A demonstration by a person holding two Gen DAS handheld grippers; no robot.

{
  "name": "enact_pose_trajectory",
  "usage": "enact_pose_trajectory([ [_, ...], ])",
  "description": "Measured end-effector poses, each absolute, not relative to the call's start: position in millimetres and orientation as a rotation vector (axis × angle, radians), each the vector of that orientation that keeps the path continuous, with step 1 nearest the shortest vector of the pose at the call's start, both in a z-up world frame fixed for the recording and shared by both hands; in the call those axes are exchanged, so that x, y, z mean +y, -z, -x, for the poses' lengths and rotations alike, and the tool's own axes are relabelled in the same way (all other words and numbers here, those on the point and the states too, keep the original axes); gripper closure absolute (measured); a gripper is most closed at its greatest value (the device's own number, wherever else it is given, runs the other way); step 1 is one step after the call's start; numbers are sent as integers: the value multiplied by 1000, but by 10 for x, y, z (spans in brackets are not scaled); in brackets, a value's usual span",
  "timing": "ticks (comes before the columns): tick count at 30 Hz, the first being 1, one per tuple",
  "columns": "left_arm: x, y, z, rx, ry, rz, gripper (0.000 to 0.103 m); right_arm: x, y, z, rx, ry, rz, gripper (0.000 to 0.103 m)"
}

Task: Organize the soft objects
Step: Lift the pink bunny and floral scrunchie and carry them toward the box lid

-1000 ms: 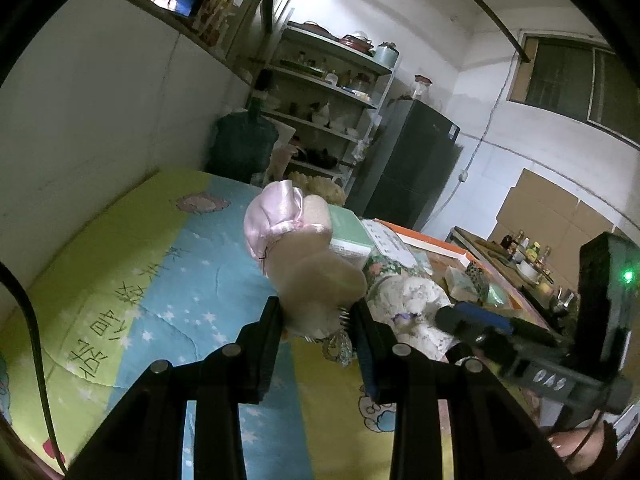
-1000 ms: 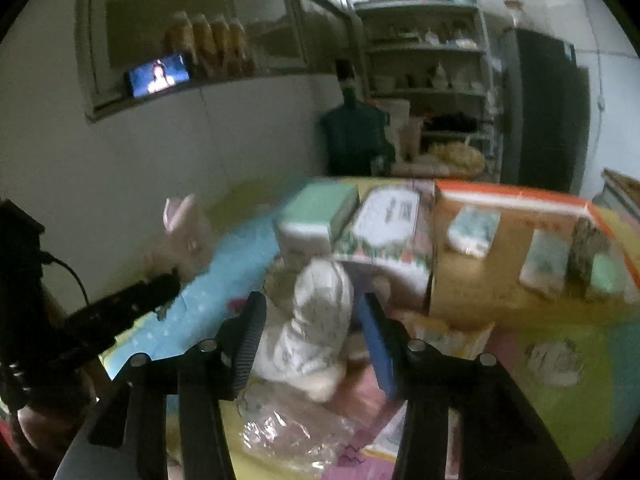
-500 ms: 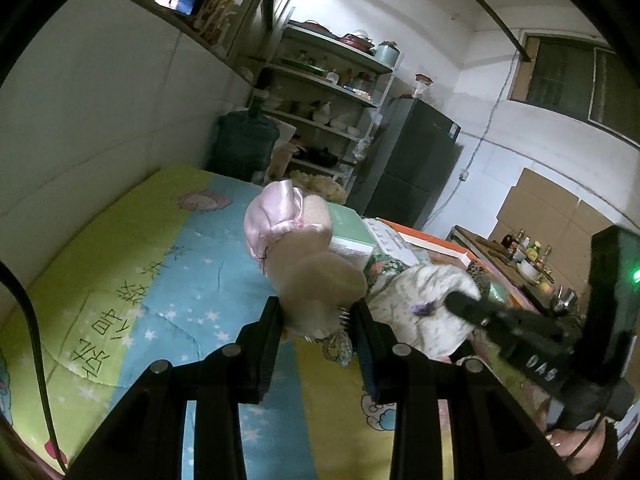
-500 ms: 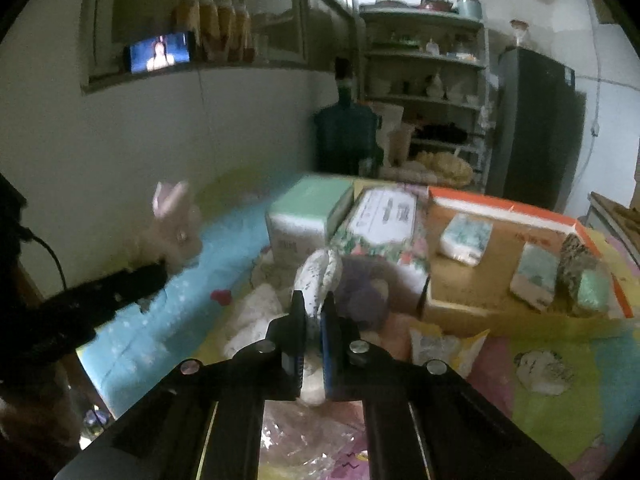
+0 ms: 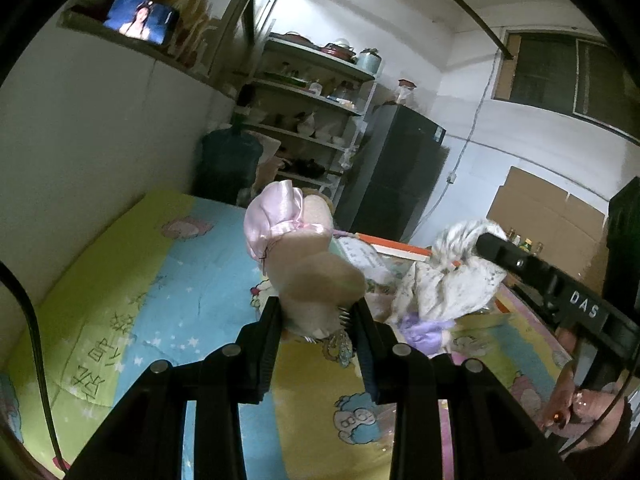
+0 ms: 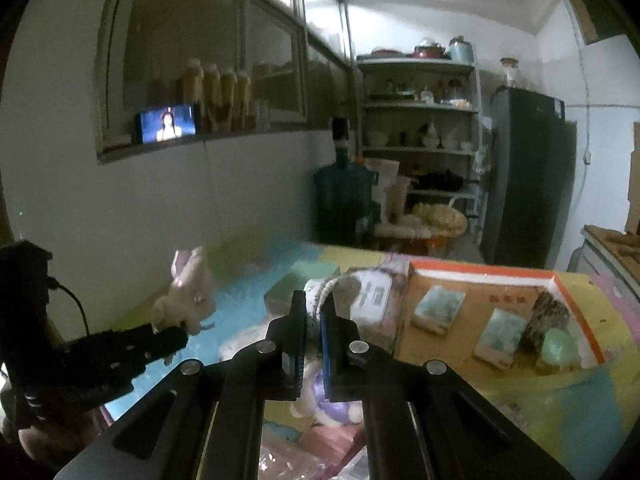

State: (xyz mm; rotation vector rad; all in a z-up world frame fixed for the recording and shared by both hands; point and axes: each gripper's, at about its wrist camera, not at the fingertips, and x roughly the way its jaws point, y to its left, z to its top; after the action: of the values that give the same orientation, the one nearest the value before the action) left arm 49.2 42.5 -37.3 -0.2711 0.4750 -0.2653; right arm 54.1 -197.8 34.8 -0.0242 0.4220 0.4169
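My left gripper (image 5: pixel 316 312) is shut on a beige plush toy (image 5: pixel 316 280) with pink satin ears, held up over the bed; the same plush toy (image 6: pixel 188 296) shows at the left of the right wrist view. My right gripper (image 6: pixel 313 304) is shut on a white patterned cloth toy (image 6: pixel 318 292), pinched by a thin fold and lifted off the bed. From the left wrist view that white toy (image 5: pixel 448 280) hangs from the right gripper's fingers (image 5: pixel 496 248), with a purple part (image 5: pixel 420 328) below it.
A cartoon-print sheet (image 5: pixel 140 300) covers the bed. An orange-rimmed cardboard box (image 6: pixel 500 320) holds tissue packs and a green ball. A green pack (image 6: pixel 304 280) and a floral tissue box (image 6: pixel 376 292) lie beside it. Plastic wrapping (image 6: pixel 320 456) lies below my right gripper. A wall runs on the left.
My right gripper went from open around the white cloth toy to shut on it, then rose, lifting it off the bed. The left gripper kept still with the plush toy.
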Motion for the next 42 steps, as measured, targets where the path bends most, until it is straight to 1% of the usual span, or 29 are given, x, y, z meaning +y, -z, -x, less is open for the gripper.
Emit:
enact_pose_trajectory([
  [9,180,182,-510,452,315,238,68,-2253,-595,-452,340,-378,-14,97],
  [21,-415,-46,-687,426,425,191,68,-2753,-740,-394,290,-298,-35,97],
  [31,-1000,-176,-963,438,514,158,68,-3216,-815,-472,272,-226,-29,97],
  [42,-1532,-341,-1420,472,566,134,68,-3762,-897,-807,292,-169,-11,97],
])
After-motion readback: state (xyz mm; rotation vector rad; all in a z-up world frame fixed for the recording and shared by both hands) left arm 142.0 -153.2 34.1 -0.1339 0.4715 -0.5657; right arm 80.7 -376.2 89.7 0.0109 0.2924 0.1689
